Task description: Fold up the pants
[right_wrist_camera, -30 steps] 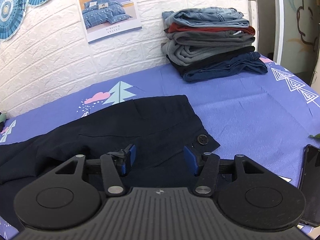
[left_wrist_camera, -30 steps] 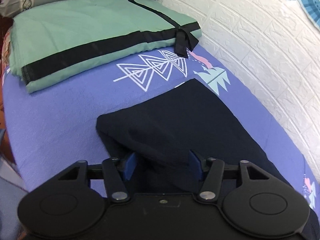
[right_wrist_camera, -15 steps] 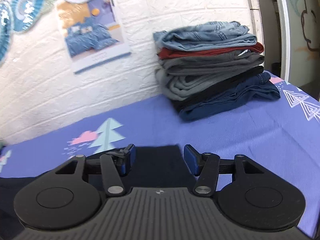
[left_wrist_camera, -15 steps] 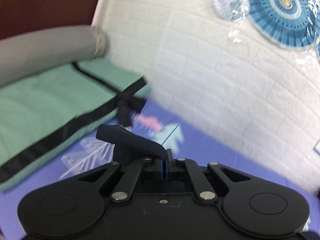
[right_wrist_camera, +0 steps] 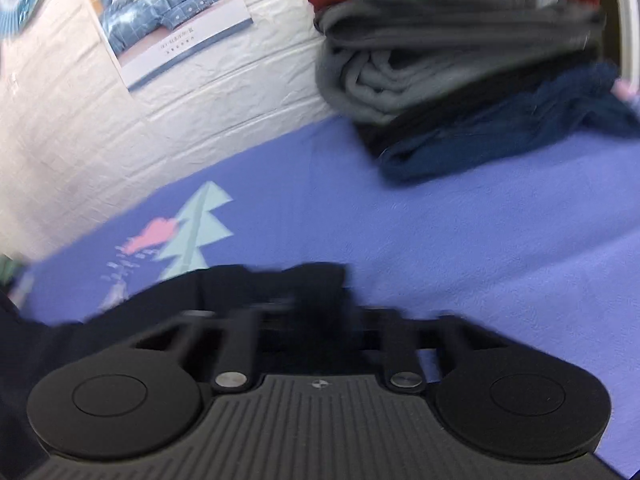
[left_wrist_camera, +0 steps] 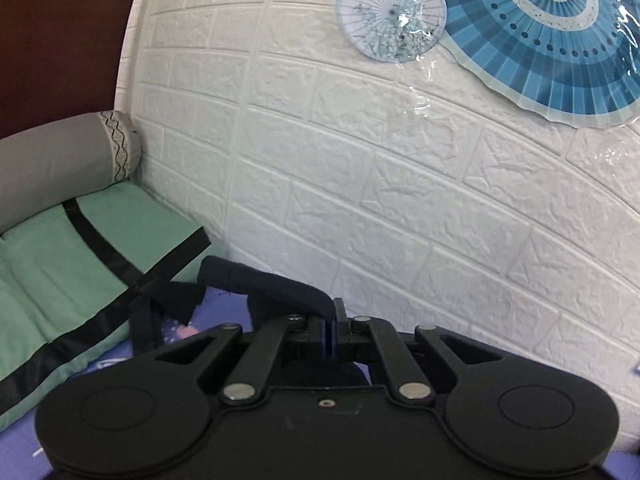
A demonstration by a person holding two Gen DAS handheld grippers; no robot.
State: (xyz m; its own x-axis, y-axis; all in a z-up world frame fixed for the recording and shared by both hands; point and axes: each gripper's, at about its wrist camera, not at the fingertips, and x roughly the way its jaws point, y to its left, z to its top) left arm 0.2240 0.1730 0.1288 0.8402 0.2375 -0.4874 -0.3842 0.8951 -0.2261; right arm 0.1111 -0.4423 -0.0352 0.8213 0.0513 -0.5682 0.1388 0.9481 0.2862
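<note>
The dark navy pants lie on the purple bed sheet. My left gripper is shut on the hem end of the pants and holds it lifted above the bed, facing the white brick wall. In the right wrist view my right gripper sits over the waist end of the pants. That view is motion-blurred and dark cloth covers the fingertips, so I cannot tell how the jaws stand.
A green folded quilt with black bands and a grey bolster lie at the left. A stack of folded clothes stands by the wall at the right. Paper fans and a poster hang on the wall.
My left gripper shut on the pants hem and lifted it off the bed toward the wall. My right gripper moved forward over the waist end and its view turned blurred.
</note>
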